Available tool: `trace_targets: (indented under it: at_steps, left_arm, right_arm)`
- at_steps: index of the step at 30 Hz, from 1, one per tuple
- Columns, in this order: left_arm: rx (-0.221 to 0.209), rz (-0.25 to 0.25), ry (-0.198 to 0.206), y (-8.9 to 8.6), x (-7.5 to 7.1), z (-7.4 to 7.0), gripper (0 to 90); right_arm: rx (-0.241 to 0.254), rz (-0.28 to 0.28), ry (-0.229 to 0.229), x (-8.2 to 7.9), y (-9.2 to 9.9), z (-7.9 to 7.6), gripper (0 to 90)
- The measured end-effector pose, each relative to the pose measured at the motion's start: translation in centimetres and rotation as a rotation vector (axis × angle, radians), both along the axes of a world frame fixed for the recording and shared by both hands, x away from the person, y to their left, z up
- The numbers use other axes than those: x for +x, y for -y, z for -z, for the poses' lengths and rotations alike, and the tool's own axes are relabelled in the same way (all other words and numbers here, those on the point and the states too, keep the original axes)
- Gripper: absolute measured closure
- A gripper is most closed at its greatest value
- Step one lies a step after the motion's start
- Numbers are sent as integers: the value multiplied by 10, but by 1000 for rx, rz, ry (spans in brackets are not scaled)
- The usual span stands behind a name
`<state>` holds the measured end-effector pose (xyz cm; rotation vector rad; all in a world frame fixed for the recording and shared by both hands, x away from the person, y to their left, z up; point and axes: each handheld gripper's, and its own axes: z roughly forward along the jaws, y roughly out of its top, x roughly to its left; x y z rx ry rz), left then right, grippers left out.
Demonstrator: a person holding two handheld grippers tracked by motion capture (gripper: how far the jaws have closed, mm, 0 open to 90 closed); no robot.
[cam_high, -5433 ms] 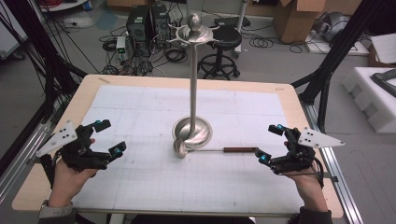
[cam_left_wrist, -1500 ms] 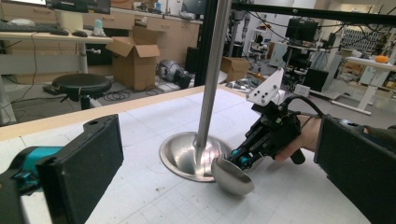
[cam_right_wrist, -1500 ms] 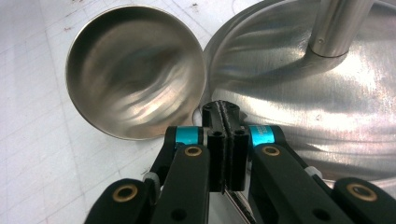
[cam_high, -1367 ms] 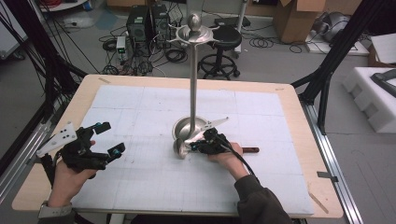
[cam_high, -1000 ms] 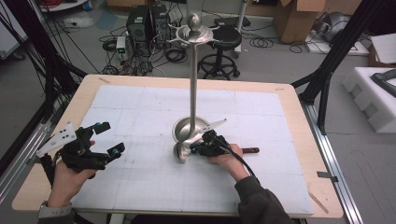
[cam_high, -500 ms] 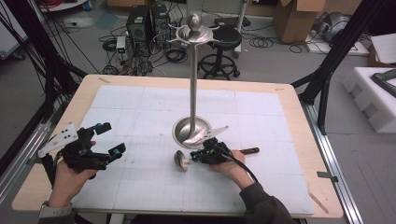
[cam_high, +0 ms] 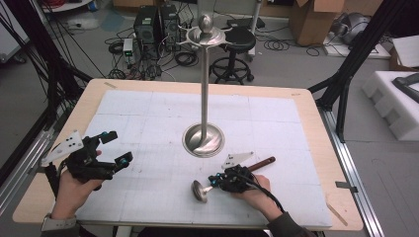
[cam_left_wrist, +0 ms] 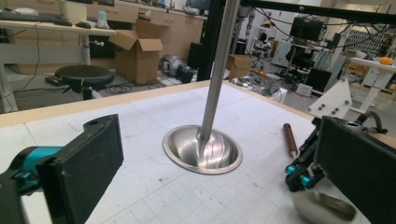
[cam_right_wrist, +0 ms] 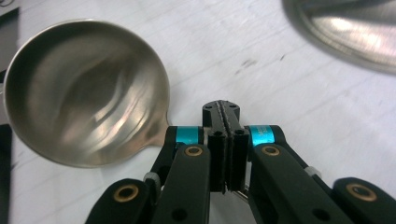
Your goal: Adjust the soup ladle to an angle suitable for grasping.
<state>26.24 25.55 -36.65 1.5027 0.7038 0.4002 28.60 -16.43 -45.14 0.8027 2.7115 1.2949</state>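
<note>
A steel ladle lies low over the white mat, its bowl (cam_high: 199, 189) in front of the stand and its brown wooden handle end (cam_high: 262, 163) pointing back right. My right gripper (cam_high: 213, 181) is shut on the ladle's thin shaft just behind the bowl (cam_right_wrist: 84, 93); its jaws (cam_right_wrist: 222, 112) are pressed together. The tall steel stand's round base (cam_high: 203, 140) sits mid-table behind them. At the left of the table my left gripper (cam_high: 116, 147) is open and holds nothing. Its view faces the stand base (cam_left_wrist: 203, 149), the ladle handle (cam_left_wrist: 289, 137) and the right gripper (cam_left_wrist: 299, 175).
The stand's pole (cam_high: 204, 84) rises to a hook ring with a ball top (cam_high: 205, 29). The white gridded mat (cam_high: 148, 113) covers most of the wooden table. A black frame leg (cam_high: 346, 79), stool and boxes stand beyond the far edge.
The right gripper closed on the ladle beside the stand base and has drawn it toward the front edge, bowl now clear of the base. The left gripper has stayed still.
</note>
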Motion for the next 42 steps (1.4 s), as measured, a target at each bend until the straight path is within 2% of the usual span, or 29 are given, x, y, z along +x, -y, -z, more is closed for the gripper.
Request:
trace_targets:
  at_steps: [4,6,8,10,13,14,16,18,24,25,33,37,38,42]
  left_arm:
    - [5,0,-8,1,1,2,19]
    - [5,-1,-8,2,1,2,18]
    - [8,0,-7,2,1,2,18]
    - [6,-3,-6,2,1,2,19]
    - [7,-4,-5,1,1,2,19]
    - [7,-4,-5,1,1,2,19]
    - [8,-2,-4,1,1,2,19]
    - [6,-2,-6,2,1,2,19]
    - [-1,9,1,5,0,1,19]
    - [2,13,1,5,0,1,19]
    - [4,12,-9,7,2,2,18]
    - [12,15,-16,10,3,4,18]
    - [14,18,-17,11,3,4,18]
    - [12,16,-17,10,3,3,18]
  right_arm:
    - [22,-7,-32,-8,10,1,896]
    - [22,-13,-27,-9,13,2,896]
    - [16,-20,-17,-13,17,1,896]
    - [-1,-37,24,-19,21,0,896]
    - [-7,-45,34,-22,25,0,896]
    - [6,-41,17,-24,32,1,896]
    - [8,-39,15,-25,35,1,896]
    - [12,-40,12,-30,46,1,896]
    - [13,-42,5,-37,63,1,896]
    - [21,-36,-6,-40,69,1,896]
    - [29,-22,-4,-48,88,2,896]
    - [22,-33,1,-48,88,1,897]
    - [25,-51,12,-45,89,0,897]
    - [55,-27,28,-40,96,-3,897]
